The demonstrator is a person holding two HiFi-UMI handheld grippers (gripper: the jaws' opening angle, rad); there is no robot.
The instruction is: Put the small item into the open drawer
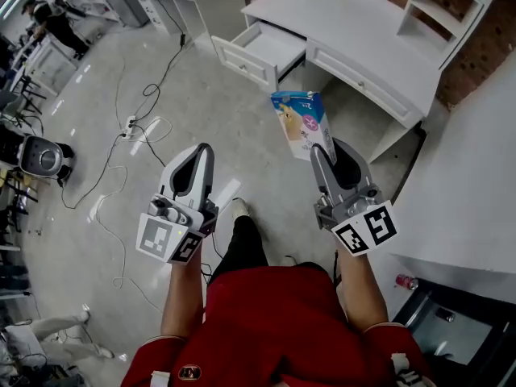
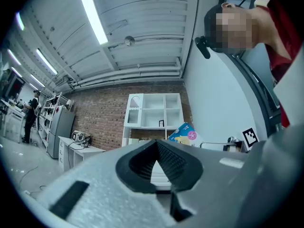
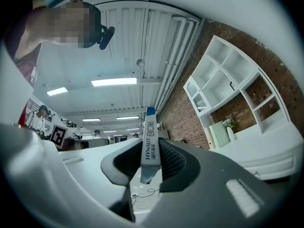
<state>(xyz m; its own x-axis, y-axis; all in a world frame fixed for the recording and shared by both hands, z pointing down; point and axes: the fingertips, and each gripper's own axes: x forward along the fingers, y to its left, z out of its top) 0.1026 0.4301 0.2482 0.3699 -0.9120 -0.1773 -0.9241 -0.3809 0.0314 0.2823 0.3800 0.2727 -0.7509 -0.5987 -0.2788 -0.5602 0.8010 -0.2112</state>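
A small blue-and-white carton point(image 1: 301, 123) is pinched at its lower end between the jaws of my right gripper point(image 1: 329, 151), held up over the floor short of the desk. In the right gripper view the carton's narrow printed edge point(image 3: 149, 144) stands upright with the pads pressed on both sides of it. The open drawer point(image 1: 270, 48) juts out of the white desk point(image 1: 355, 31) ahead and to the left of the carton. My left gripper point(image 1: 201, 153) hangs to the left, shut and empty, its pads point(image 2: 167, 159) meeting. The carton point(image 2: 183, 133) also shows in the left gripper view.
Cables and a power strip point(image 1: 131, 126) trail over the grey floor at left. A white tabletop point(image 1: 476, 176) fills the right side. A white shelf unit point(image 1: 459, 6) stands on the desk's far right. A black device point(image 1: 40, 158) sits at the far left.
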